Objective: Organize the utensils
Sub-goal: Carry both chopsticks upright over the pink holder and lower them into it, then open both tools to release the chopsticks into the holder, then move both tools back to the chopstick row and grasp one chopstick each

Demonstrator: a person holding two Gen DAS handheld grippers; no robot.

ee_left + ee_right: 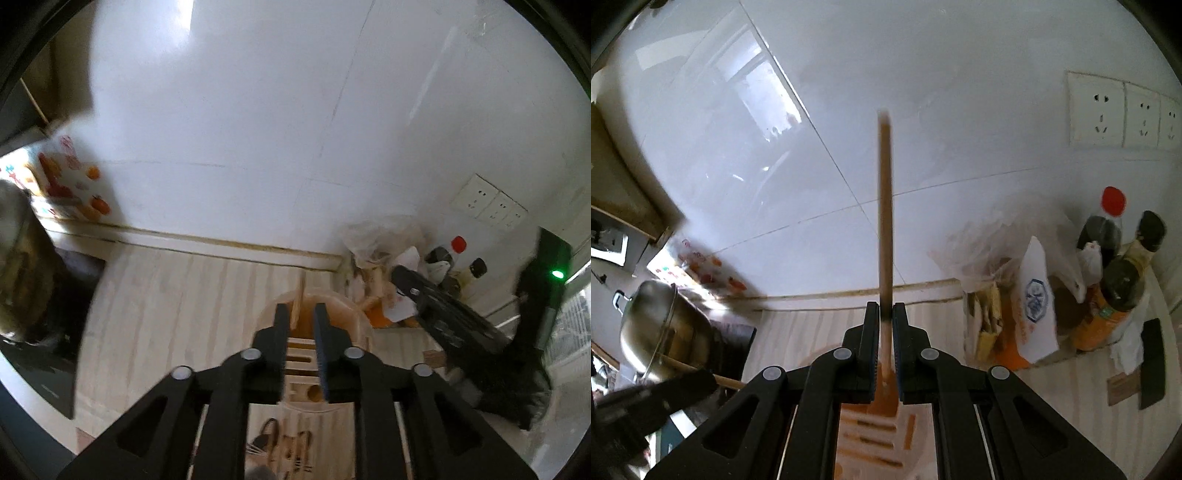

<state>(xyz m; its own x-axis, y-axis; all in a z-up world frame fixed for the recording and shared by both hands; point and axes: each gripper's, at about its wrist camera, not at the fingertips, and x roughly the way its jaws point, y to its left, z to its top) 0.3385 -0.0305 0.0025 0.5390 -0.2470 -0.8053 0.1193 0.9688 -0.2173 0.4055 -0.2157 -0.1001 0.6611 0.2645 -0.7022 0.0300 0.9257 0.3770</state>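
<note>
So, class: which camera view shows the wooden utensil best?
The right wrist view: the wooden utensil stands upright, clamped in the right gripper. The left wrist view shows only a sliver between the left gripper's fingers.

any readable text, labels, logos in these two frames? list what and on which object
No legible words in either view.
White bag: blue emblem, characters too blurred to read.
Orange container: green label patch, unreadable.
Wall sticker sheet: red and orange pictures, any print too small.
Wooden utensil holder: dark drawing on its front, no lettering I can make out.
Wall sockets: no markings visible.
</note>
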